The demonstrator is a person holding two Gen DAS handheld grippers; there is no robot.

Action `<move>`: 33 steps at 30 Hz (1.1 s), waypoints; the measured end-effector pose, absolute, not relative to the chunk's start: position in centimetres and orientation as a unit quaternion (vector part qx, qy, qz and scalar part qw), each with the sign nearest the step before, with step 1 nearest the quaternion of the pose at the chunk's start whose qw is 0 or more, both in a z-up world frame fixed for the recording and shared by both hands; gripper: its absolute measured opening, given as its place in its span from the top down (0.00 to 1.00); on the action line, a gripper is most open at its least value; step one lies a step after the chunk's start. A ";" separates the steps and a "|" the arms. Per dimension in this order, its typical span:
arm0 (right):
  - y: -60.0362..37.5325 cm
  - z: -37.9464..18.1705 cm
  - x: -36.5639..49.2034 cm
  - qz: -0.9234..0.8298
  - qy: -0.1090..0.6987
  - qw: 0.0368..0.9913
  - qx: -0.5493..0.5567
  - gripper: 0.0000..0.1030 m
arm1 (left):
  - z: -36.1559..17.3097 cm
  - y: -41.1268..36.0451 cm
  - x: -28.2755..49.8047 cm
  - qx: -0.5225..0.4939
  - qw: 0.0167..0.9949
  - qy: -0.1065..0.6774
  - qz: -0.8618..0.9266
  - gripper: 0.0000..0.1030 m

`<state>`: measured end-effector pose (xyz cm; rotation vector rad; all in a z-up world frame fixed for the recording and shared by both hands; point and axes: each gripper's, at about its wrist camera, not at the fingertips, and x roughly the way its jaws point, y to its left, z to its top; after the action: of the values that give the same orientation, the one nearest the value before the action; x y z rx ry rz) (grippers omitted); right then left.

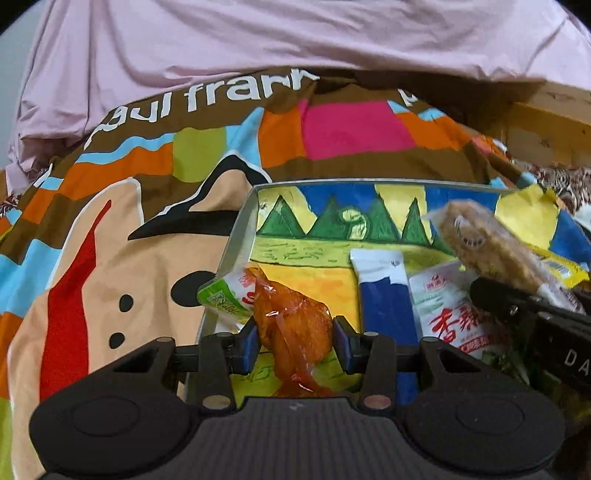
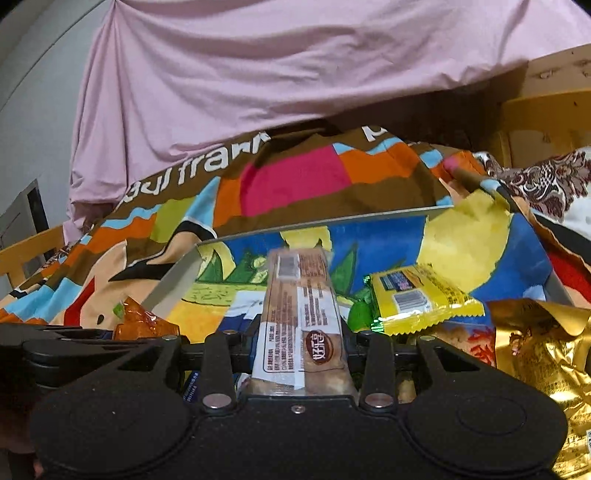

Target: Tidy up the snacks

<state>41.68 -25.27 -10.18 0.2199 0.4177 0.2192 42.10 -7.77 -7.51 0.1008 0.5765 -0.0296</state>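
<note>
My left gripper (image 1: 297, 341) is shut on an orange clear-wrapped snack (image 1: 295, 332), held above the near left part of a painted tray (image 1: 236, 236). My right gripper (image 2: 300, 345) is shut on a long tan biscuit bar in clear wrap (image 2: 301, 314), held over the same tray (image 2: 177, 288); the bar also shows in the left wrist view (image 1: 491, 247) at the right. In the tray lie a blue and white packet (image 1: 384, 291), a white packet with red letters (image 1: 447, 314), a green and white packet (image 1: 225, 299) and a yellow packet (image 2: 421, 299).
The tray rests on a colourful patterned sheet (image 1: 110, 240) on a bed. Pink cloth (image 1: 258, 33) lies behind it. A gold foil bag (image 2: 543, 354) sits at the right of the tray. Wooden furniture (image 2: 546, 107) stands at the far right.
</note>
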 end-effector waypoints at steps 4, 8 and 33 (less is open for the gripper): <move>-25.2 -10.2 41.6 0.108 0.206 0.967 0.106 0.61 | -7.8 -8.2 42.0 0.053 0.960 0.276 -0.018 0.56; -25.1 -10.1 41.5 0.107 0.205 0.967 0.104 0.60 | -8.1 -8.5 42.0 0.052 0.961 0.272 -0.021 0.56; -28.5 2.3 31.6 0.060 0.069 0.992 0.084 0.08 | -0.4 -4.4 33.3 -0.068 0.987 0.144 -0.002 0.01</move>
<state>31.55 -28.53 2.29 0.1684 0.1386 0.1211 33.27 -4.37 -0.45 -0.1360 0.2896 -0.0043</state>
